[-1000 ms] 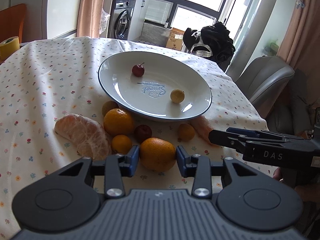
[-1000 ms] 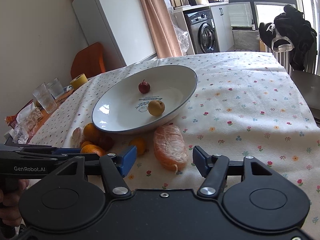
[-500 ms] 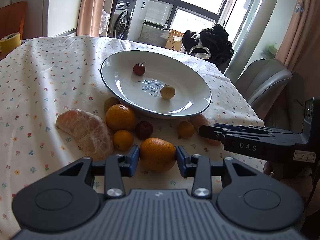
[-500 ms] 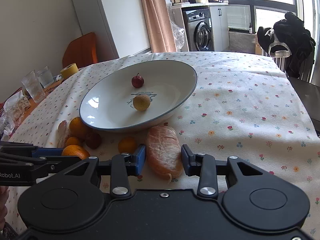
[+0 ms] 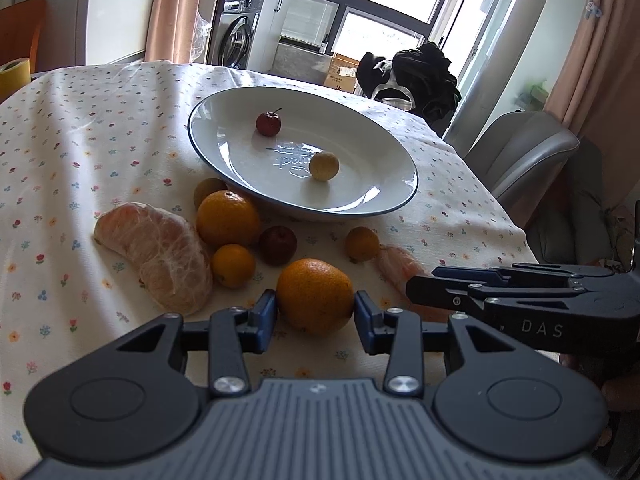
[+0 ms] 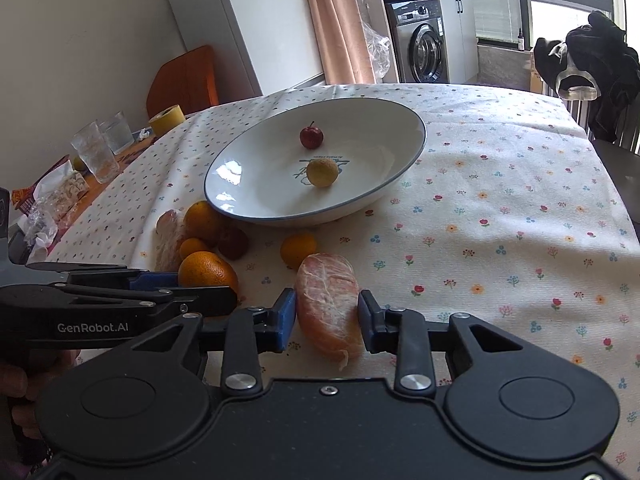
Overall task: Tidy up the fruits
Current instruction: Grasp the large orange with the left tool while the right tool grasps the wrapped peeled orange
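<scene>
Fruits: orange clamped between left gripper pads near the table's front edge; peeled segment clamped in right gripper beside it. Beyond, loose citrus; red fruit and yellow fruit in white plate, mid-table.

One white plate holds two small fruits, one red and one yellow. On the cloth lie five oranges, one dark red fruit and two peeled segments. Two glasses stand beyond.
</scene>
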### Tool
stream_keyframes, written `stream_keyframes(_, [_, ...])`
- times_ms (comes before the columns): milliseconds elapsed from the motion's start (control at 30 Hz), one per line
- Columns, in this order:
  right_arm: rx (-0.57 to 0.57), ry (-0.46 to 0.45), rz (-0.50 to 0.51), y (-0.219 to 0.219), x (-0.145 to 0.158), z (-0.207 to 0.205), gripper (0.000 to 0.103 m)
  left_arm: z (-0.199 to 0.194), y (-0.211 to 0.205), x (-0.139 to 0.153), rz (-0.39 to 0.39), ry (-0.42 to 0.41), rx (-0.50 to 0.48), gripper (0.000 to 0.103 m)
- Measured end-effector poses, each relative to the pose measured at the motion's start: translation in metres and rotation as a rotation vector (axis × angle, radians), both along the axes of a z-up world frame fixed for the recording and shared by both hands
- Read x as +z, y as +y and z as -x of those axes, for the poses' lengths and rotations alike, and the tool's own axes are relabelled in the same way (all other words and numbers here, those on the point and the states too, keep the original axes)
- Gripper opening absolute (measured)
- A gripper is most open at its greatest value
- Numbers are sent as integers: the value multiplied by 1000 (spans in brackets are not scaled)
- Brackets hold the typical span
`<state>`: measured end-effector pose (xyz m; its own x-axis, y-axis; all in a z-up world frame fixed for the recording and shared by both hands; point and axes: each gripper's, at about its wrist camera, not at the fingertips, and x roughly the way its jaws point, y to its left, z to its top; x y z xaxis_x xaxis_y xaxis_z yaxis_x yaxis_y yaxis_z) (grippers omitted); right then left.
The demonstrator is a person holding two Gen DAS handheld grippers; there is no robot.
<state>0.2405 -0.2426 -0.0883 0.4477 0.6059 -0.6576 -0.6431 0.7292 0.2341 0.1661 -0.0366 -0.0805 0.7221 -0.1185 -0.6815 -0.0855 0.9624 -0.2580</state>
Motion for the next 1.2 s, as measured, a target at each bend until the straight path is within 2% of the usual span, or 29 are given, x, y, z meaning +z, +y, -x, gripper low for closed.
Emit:
stream_keyframes(133, [5,-26,25,6,-1,1,34,-1,-1,0,-1,1,-1,40])
stream_keyframes(233, [7,-37,42,11,-4,1,41,-1,-1,0,-6,0,-1,40])
stream_keyframes(467, [12,-116,104,24,-7,9,42,0,0,1,6,-4,-4,39])
stream_keyframes(600, [8,-143,140,27,-6,12,34,4,0,2,9,-14,-9,39])
stream_keyframes(800, [-15,-110,90,18,2,11,25,9,4,5,17,-26,-5,39])
stream_keyframes(1200, [-17,-127,39,12,22,18,22,20,6,20,21,-74,-3,39])
